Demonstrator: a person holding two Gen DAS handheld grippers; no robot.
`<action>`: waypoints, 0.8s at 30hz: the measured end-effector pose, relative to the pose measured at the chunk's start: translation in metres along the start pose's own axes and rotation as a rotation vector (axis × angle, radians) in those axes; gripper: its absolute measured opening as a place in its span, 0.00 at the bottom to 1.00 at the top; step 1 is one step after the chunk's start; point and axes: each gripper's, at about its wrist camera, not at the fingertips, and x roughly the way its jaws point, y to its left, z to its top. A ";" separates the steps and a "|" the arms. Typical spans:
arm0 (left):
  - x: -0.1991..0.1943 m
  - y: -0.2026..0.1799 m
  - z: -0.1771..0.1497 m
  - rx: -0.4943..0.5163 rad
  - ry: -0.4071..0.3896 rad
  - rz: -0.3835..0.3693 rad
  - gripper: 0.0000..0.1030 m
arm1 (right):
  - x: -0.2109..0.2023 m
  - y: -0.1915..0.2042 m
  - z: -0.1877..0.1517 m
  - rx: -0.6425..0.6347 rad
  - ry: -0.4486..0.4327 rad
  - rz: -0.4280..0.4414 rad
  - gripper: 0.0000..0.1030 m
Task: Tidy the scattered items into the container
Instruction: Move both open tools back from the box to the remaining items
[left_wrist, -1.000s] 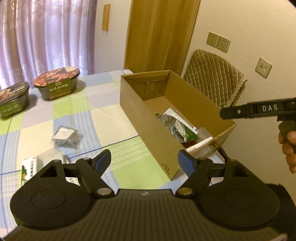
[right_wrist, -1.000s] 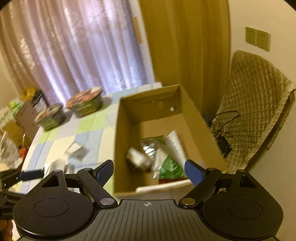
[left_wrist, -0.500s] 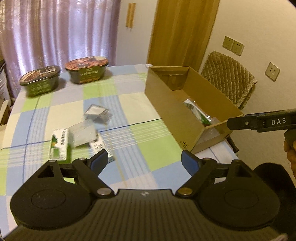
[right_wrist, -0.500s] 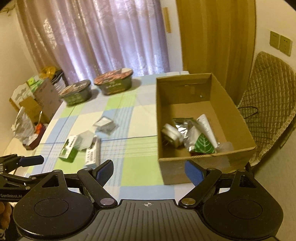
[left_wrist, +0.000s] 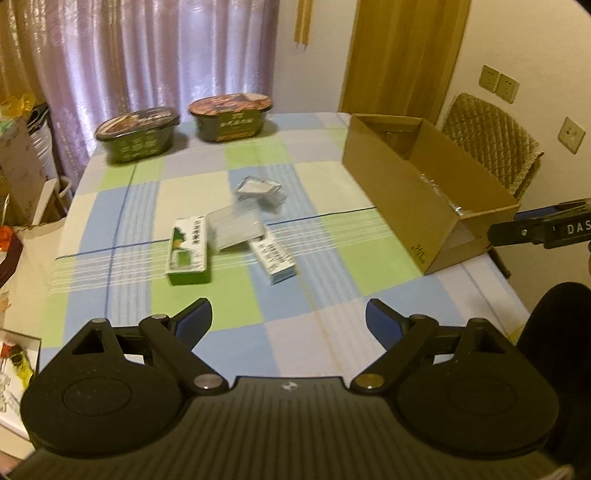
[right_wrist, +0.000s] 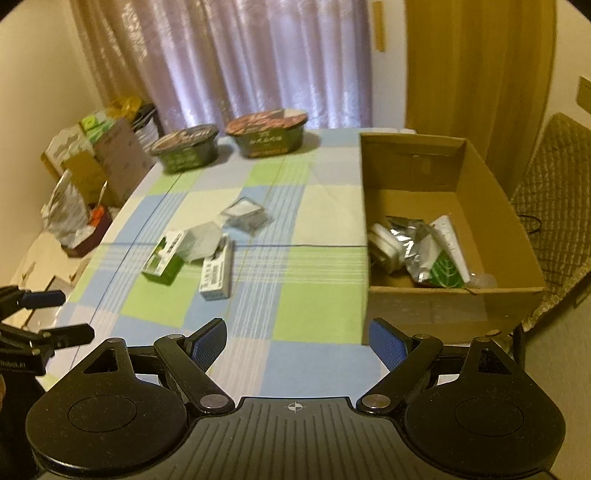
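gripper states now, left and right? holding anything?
Left gripper: open, holding nothing, above the table.
Right gripper: open, holding nothing, near the cardboard box.

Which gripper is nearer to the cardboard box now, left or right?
Right. The right gripper hovers just before the cardboard box; the left gripper is farther away, facing the scattered packets.

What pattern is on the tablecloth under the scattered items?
The tablecloth is checked in green, blue and cream with thin stripes; clearest in the right wrist view.
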 end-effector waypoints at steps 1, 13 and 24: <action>0.000 0.004 -0.001 -0.003 0.003 0.007 0.85 | 0.002 0.003 0.000 -0.009 0.006 0.002 0.87; 0.027 0.041 -0.002 0.041 0.068 0.045 0.87 | 0.052 0.044 0.011 -0.175 0.101 0.045 0.87; 0.093 0.072 0.017 0.176 0.127 0.051 0.87 | 0.124 0.092 0.035 -0.505 0.166 0.084 0.87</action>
